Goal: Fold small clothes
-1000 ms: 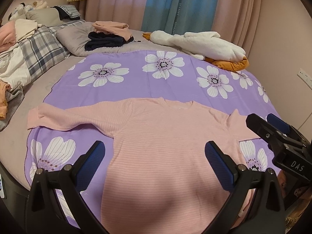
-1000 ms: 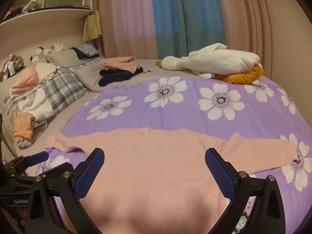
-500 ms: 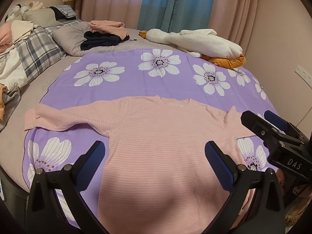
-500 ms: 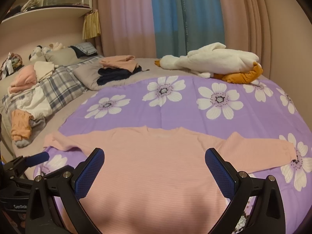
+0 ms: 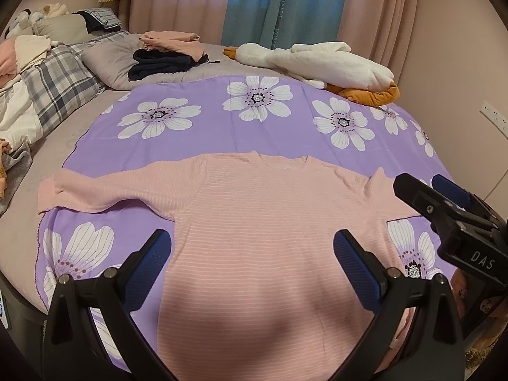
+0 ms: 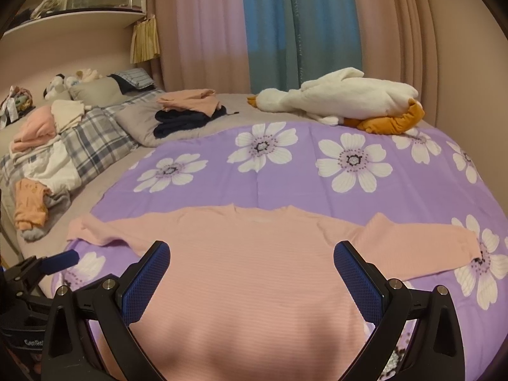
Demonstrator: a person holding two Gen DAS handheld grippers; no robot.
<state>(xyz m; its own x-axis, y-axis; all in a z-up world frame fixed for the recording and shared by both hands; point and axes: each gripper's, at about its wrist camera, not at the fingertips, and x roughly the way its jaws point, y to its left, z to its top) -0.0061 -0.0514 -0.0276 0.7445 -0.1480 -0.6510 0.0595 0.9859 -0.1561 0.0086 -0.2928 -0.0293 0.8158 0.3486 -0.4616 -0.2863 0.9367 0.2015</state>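
Observation:
A pink striped long-sleeved shirt (image 5: 263, 222) lies flat, sleeves spread, on a purple flowered sheet (image 5: 254, 127); it also shows in the right wrist view (image 6: 247, 263). My left gripper (image 5: 250, 263) is open and empty above the shirt's lower body. My right gripper (image 6: 250, 273) is open and empty above the same part, a little to the right. The right gripper shows at the right edge of the left wrist view (image 5: 444, 203). The left gripper shows at the left edge of the right wrist view (image 6: 41, 266).
Folded pink and dark clothes (image 6: 187, 111) sit on a grey pillow at the back. A white plush goose (image 6: 343, 98) lies at the back right. A plaid blanket with loose clothes (image 6: 63, 146) fills the left side. The wall stands close on the right.
Both grippers have drifted slightly, so the shirt sits a bit higher and more centred in the views. Both stay open. The shirt has not moved.

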